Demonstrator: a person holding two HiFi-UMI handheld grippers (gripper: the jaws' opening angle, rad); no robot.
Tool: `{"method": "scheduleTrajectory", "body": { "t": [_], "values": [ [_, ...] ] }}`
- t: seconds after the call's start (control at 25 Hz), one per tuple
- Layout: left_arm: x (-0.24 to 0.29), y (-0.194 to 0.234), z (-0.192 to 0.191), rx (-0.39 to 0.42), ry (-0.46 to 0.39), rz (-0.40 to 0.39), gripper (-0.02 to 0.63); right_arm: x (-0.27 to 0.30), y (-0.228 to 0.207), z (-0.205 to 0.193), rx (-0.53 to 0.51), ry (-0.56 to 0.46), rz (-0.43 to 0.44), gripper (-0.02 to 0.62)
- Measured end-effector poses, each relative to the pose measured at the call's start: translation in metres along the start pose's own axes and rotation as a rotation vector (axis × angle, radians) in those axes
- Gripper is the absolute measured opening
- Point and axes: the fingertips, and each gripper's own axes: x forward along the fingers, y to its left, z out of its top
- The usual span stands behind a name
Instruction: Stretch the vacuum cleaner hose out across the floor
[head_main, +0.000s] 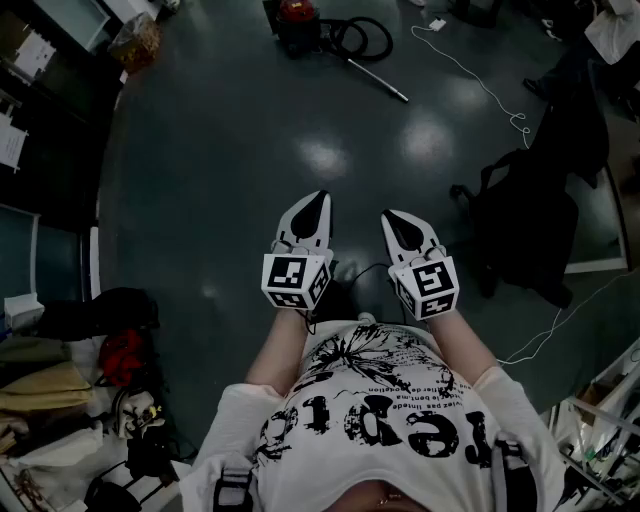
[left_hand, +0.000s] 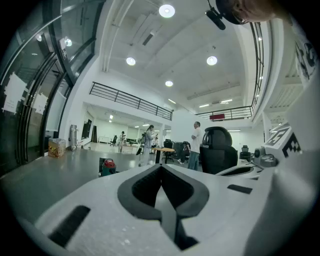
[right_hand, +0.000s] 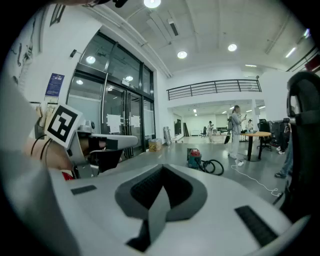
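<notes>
Fingers, left gripper (head_main: 317, 200): pressed together along one seam, nothing between them.
Fingers, right gripper (head_main: 392, 217): closed tight in the same way, empty.
Grippers, count: two, side by side in front of the person's printed white T-shirt (head_main: 380, 410). Each carries one marker cube, and the tips point away over the grey floor (head_main: 220, 150).
Vacuum cleaner (head_main: 295, 20), count: one. It is a small canister with a red top on a dark body, standing on the floor well ahead of both grippers.
Hose (head_main: 362, 38), count: one. It is black and curled in loops flat on the floor, just beside the canister on its right in the head view. It is well apart from both grippers.
Wand (head_main: 378, 78), count: one. A straight silvery tube lies on the floor, slanting out from the loops.
White cable (head_main: 480, 80), count: one. It is thin and runs in waves across the floor to the right of the wand.
Office chair (head_main: 525, 235), count: one nearby. It is black and stands off to the right gripper's side.
People (left_hand: 148, 142), count: at least three standing far down the hall, near a round table (left_hand: 162, 149).
</notes>
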Motion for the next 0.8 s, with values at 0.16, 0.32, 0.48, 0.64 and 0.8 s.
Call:
{"method": "scheduleTrajectory", "body": {
  "t": [0.16, 0.32, 0.48, 0.64, 0.8],
  "values": [
    [0.026, 0.039, 0.004, -0.006, 0.013, 0.01, 0.005, 0.042, -0.009, 0.01, -0.001, 0.009, 0.008, 0.002],
    [0.068, 0.093, 0.014, -0.016, 0.013, -0.013, 0.005, 0.106, -0.028, 0.027, 0.01, 0.012, -0.024, 0.002],
    [0.11, 0.162, 0.033, -0.034, 0.006, -0.022, 0.005, 0.179, -0.034, 0.049, -0.005, 0.039, -0.036, 0.002],
    [0.155, 0.23, 0.055, -0.044, 0.013, -0.032, 0.005, 0.252, -0.04, 0.075, -0.013, 0.041, -0.036, 0.002],
    [0.195, 0.278, 0.058, -0.035, 0.033, -0.047, 0.005, 0.312, -0.052, 0.095, 0.005, 0.028, -0.06, 0.002]
  ]
}}
